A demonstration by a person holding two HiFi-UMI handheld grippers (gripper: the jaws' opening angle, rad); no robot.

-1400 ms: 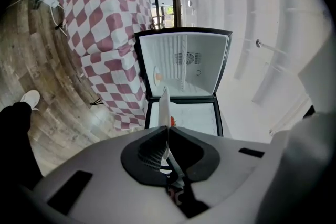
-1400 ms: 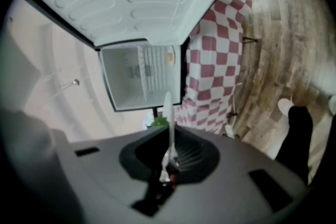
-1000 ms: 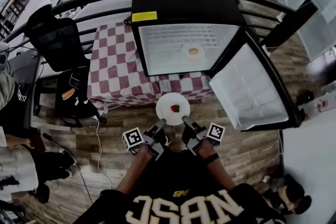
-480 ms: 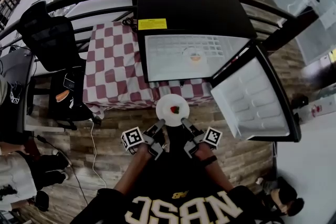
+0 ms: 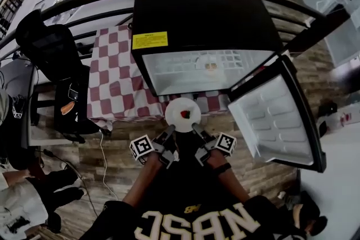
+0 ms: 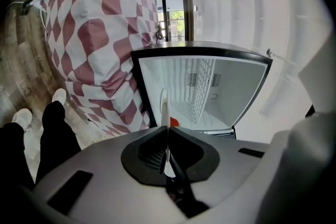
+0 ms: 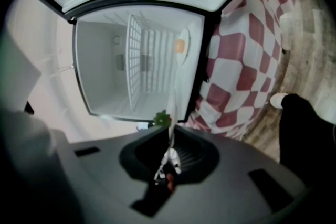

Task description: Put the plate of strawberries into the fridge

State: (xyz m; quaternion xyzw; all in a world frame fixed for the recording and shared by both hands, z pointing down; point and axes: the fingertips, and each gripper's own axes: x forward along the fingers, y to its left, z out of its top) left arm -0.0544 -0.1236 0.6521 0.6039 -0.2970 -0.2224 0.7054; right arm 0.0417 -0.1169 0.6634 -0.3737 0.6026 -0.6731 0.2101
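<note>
A white plate [image 5: 181,109] with a red strawberry [image 5: 184,114] hangs in the air just before the open fridge [image 5: 208,73]. My left gripper [image 5: 171,130] is shut on its near left rim and my right gripper [image 5: 194,128] on its near right rim. The left gripper view has the plate [image 6: 164,110] edge-on between the closed jaws of the left gripper [image 6: 167,132], with the strawberry [image 6: 174,122] beyond. The right gripper [image 7: 170,132] clamps the plate's rim [image 7: 172,105], beside the strawberry's green leaves [image 7: 161,118]. The lit fridge interior [image 6: 210,92] is straight ahead.
The fridge door [image 5: 275,118] stands open to the right. Inside, a small dish with something orange [image 5: 210,67] sits on a wire shelf. A red-and-white checkered tablecloth [image 5: 109,73] covers the table under the fridge. A black chair [image 5: 53,50] and a person [image 5: 14,121] are at left.
Both grippers have carried the plate forward, closer to the fridge opening. The fridge looms larger in the head view. Both grips on the plate are unchanged.
</note>
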